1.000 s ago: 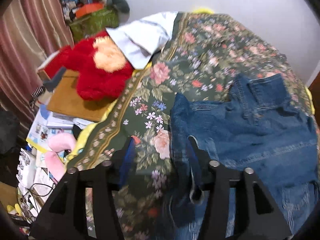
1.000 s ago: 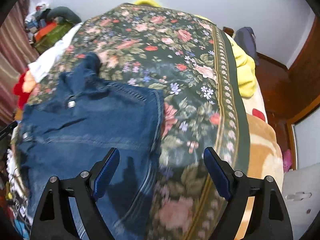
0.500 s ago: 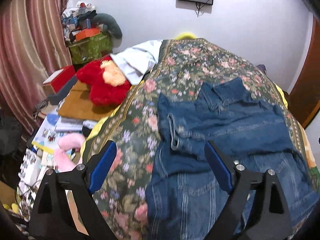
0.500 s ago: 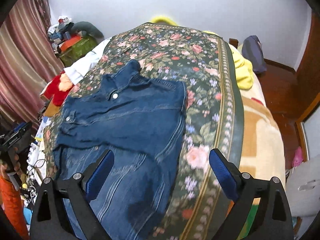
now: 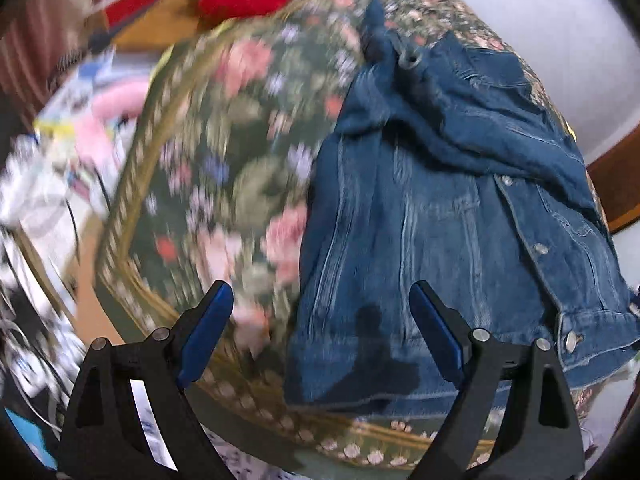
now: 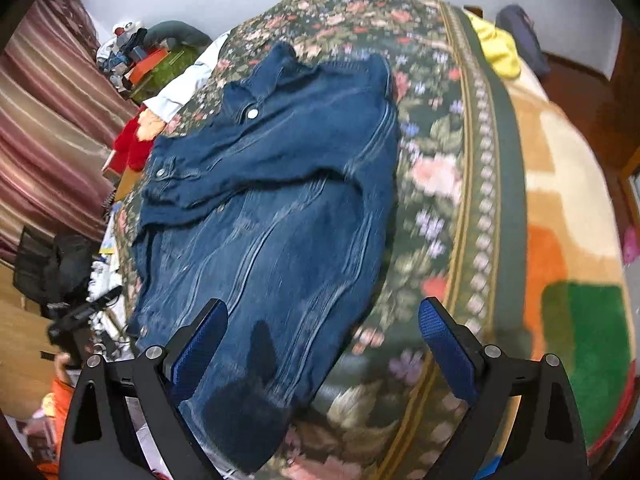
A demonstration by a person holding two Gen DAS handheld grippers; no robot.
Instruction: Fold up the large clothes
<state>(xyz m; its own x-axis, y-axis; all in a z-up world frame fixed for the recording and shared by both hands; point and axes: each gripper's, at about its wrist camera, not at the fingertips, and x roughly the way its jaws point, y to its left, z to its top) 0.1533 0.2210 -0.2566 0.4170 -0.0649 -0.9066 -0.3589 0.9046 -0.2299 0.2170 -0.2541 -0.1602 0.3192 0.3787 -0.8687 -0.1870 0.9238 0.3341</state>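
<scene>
On the bed, spread over a dark green floral bedspread with a gold patterned border, lies a dark blue denim jacket with metal buttons. It lies toward the left half of the bedspread in the right wrist view, collar at the far end, hem at the near edge. One sleeve is folded across its upper body, the cuff and a button showing at the jacket's left side in that view.

Above the near hem, the left gripper has its blue-padded jaws spread wide with nothing between the pads; the jacket's lower left edge and the bedspread show through the gap. This view is smeared with motion blur, so whether the tips touch the cloth is hard to judge, though they appear to be clear of it.

The right gripper likewise stands wide open and empty, with the jacket's lower right part beneath its left finger and bare bedspread under its right finger.

Beyond the bedspread's border a cream, orange and green blanket covers the bed's side. A red plush toy sits beside the bed near the striped maroon curtain.
</scene>
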